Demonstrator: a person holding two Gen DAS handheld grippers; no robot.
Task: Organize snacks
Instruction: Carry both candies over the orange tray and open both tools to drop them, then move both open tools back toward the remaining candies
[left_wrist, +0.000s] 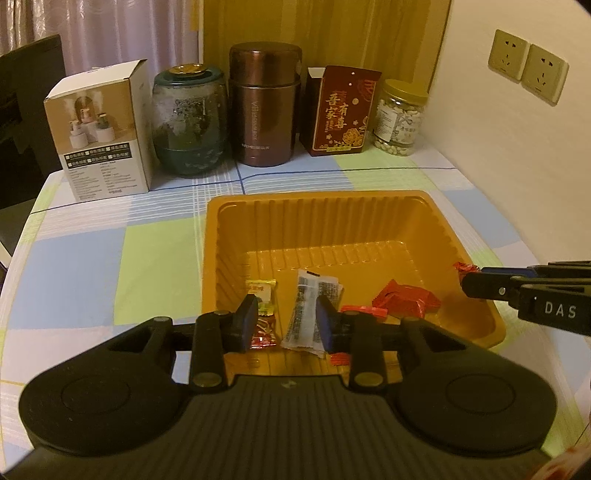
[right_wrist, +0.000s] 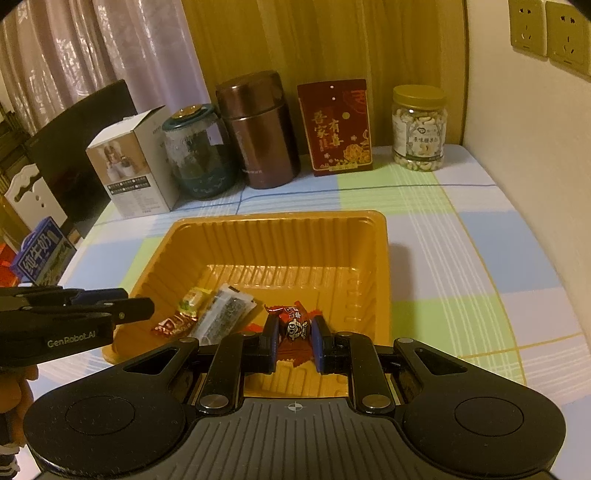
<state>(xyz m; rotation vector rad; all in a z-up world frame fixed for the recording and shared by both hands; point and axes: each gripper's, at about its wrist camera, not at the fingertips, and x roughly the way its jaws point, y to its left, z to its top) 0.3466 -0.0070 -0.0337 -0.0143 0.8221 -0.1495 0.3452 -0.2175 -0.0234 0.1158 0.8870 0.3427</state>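
An orange plastic tray (left_wrist: 436, 218) (right_wrist: 373, 258) stands on the checked tablecloth and holds several wrapped snacks. My left gripper (left_wrist: 286, 317) is open above the tray's near edge, its fingers either side of a white-and-black sachet (left_wrist: 306, 306) (right_wrist: 225, 314). A yellow-green candy (left_wrist: 263, 291) (right_wrist: 192, 301) and a red-gold candy (left_wrist: 264, 334) (right_wrist: 173, 325) lie to its left. My right gripper (right_wrist: 295, 332) is partly open around a red snack packet (right_wrist: 295, 325) (left_wrist: 402, 301) lying in the tray; the fingers look slightly clear of it.
Along the back wall stand a white box (left_wrist: 107, 133), a glass jar (left_wrist: 190, 122), a brown flask (left_wrist: 264, 103), a red carton (left_wrist: 341, 110) and a nut jar (left_wrist: 399, 118). A milk carton (right_wrist: 40, 254) sits beyond the table's left edge.
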